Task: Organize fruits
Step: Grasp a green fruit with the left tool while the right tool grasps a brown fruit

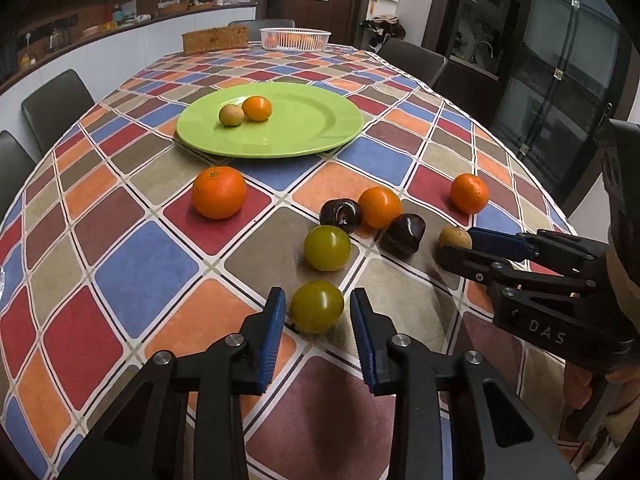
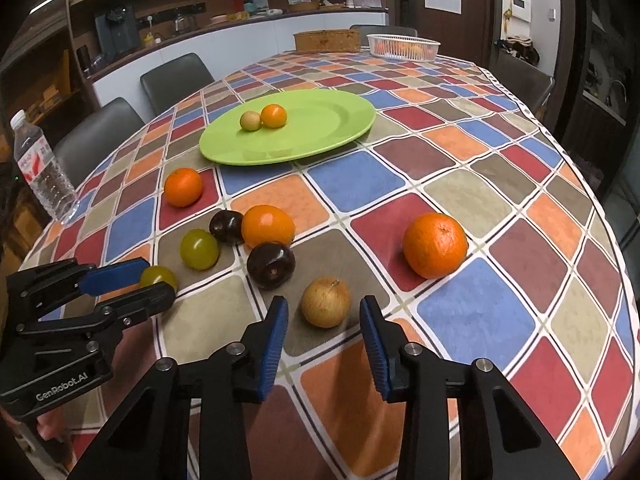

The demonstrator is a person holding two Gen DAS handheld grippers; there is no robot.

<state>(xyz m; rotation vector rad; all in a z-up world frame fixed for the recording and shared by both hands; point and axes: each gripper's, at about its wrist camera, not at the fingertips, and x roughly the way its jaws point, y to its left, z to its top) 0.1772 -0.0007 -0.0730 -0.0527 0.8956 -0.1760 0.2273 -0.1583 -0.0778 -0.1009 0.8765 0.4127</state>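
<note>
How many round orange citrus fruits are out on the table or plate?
4: one on the green plate at, one left near it, one among the dark plums, one far right. The white basket may hide more.

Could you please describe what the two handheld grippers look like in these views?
Both the left gripper and right gripper are matte black linkage frames with silver pivot bolts and two fingers faced with ribbed blue pads. Seen from the side, the right one's body reads "DAS", and the left one's reads "GenRobot.AI". No cables show.
</note>
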